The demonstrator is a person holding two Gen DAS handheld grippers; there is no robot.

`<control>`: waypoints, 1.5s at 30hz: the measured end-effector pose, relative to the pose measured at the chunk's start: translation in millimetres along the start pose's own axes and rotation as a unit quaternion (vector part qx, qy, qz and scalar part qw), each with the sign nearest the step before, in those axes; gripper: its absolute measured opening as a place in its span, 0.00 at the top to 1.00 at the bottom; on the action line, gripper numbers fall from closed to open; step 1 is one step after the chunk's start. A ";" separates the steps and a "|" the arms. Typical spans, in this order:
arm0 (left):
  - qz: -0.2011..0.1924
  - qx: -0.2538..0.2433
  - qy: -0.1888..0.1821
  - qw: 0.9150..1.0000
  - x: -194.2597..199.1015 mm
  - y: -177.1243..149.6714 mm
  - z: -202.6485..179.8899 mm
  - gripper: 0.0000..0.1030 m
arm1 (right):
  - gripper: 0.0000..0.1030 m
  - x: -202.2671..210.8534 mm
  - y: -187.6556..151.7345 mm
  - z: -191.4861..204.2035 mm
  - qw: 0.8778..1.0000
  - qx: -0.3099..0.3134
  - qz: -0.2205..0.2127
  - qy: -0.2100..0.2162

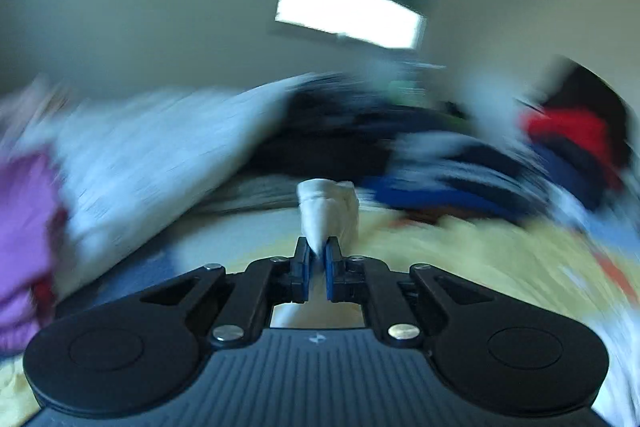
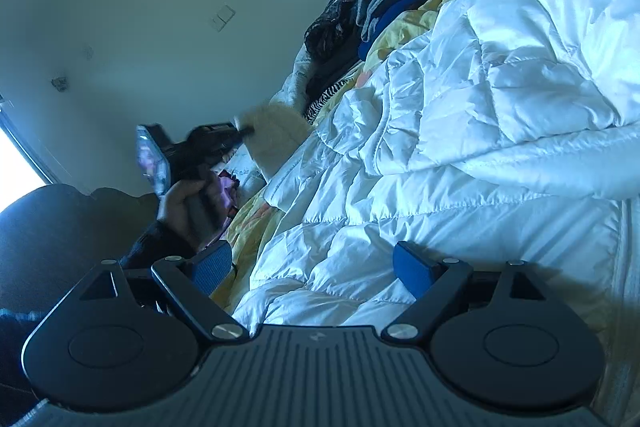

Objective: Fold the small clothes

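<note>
text: none legible | left view: perhaps too blurred

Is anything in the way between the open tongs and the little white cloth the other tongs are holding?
Nothing visible blocks it. The right tongs stand open over the white quilt, and only air lies between them and the small white cloth pinched in the left tongs off to the side.
</note>
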State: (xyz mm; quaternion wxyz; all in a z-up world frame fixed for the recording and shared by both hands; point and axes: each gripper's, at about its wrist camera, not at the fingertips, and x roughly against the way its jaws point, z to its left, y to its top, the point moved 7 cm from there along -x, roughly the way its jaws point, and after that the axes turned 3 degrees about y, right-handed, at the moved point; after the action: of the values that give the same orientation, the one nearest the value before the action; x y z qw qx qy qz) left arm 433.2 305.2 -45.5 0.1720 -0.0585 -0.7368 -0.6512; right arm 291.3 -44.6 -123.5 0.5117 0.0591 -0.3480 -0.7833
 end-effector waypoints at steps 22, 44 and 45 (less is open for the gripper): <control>0.070 0.012 -0.119 0.990 23.1 -83.3 -66.4 0.92 | 0.11 -102.0 122.7 51.5 0.992 -0.103 0.069 0.018; 0.071 0.024 -0.132 0.988 23.8 -83.0 -65.8 0.92 | 0.84 -249.6 128.4 4.6 0.980 -0.075 0.139 -0.120; 0.070 0.021 -0.130 0.989 24.0 -82.8 -66.3 0.92 | 0.85 -248.5 128.1 4.8 0.980 -0.071 0.138 -0.121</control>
State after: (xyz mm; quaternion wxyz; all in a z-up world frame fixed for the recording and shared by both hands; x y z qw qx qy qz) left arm 396.8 225.0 -109.2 0.1217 -0.1904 -0.7605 -0.6088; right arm 503.2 137.2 -107.9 0.5717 -0.1216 -0.3554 -0.7294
